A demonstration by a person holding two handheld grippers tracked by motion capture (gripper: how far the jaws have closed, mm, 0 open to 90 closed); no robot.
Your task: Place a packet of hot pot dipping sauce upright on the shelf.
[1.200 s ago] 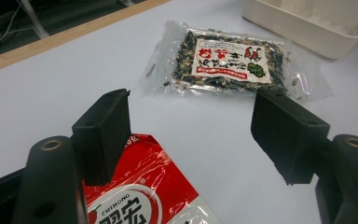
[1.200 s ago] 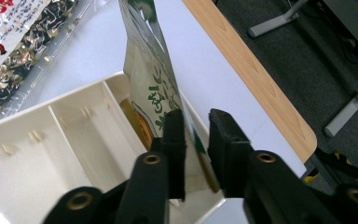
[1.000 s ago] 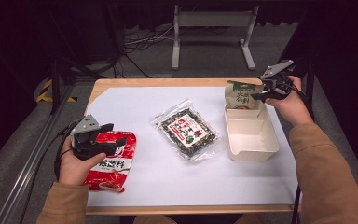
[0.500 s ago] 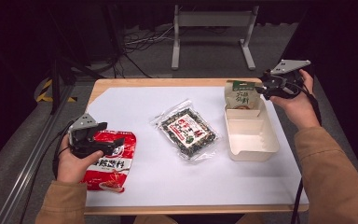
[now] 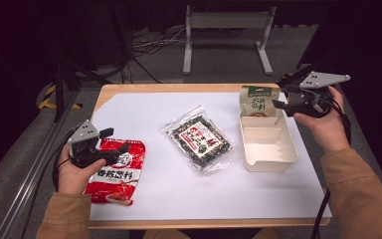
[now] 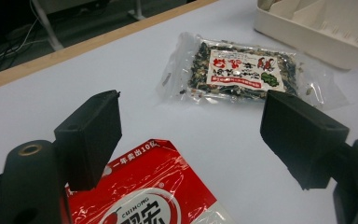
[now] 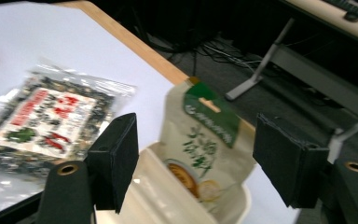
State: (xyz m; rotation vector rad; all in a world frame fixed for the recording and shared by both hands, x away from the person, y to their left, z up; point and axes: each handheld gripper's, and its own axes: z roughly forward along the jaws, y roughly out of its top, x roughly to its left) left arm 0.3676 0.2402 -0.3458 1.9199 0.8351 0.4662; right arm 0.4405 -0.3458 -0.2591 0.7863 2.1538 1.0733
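Now the right gripper (image 5: pixel 281 105), fingers opened empty, has lifted off the green-topped pouch (image 5: pixel 256 102).

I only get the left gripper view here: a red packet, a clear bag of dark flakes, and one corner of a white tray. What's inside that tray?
Observer: A beige paper pouch with a green top stands at the far end of the white plastic tray.
Operator: Is anything holding it?
Observer: No. The right gripper hovers just beside it. Its jaws are wide and have just been opening, with nothing pressed between them.
Operator: Anything else in the tray?
Observer: No, the rest of it is bare.
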